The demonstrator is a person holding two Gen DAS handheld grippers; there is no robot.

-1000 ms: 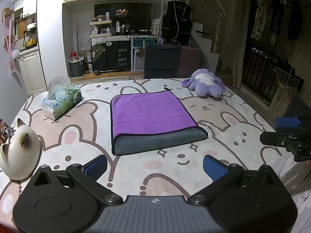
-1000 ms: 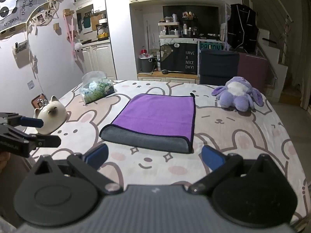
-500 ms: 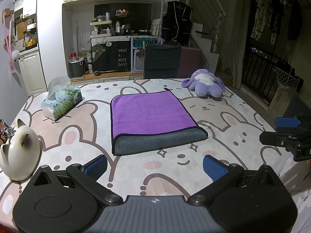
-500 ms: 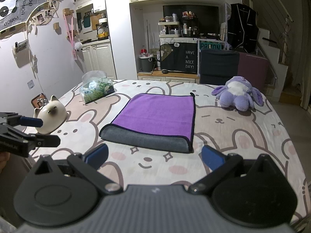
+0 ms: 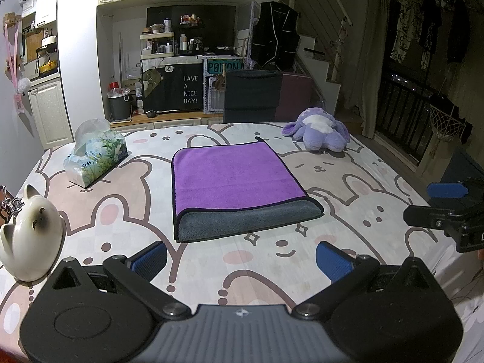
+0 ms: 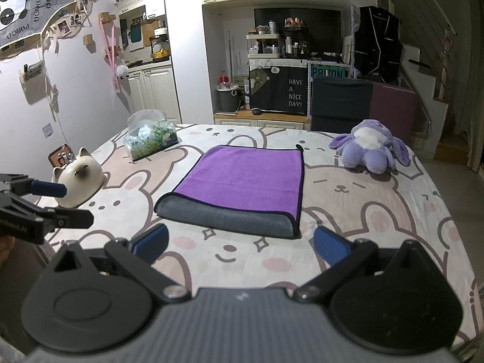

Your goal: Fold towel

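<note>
A: Where is the towel?

B: The purple microfibre towel with a grey underside (image 5: pixel 239 184) lies folded flat in the middle of the tabletop covered by a bunny-print cloth (image 5: pixel 348 199), its grey folded edge turned toward the cameras.

A: And the grippers?

B: The left gripper (image 5: pixel 240 258) hovers over the near edge of the cloth, jaws spread wide, nothing between the blue pads (image 5: pixel 149 257). The right gripper (image 6: pixel 240 242) is the same: jaws wide apart, holding nothing, short of the towel's grey edge.

A: What else sits around it?

B: A soft pack of tissues in green floral wrap (image 5: pixel 95 158) lies off to the left of the towel, a cream ceramic cat figure (image 5: pixel 30 242) stands nearer on the left, and a lilac plush toy (image 6: pixel 370 151) rests at the far right. All are well apart from the towel.
</note>
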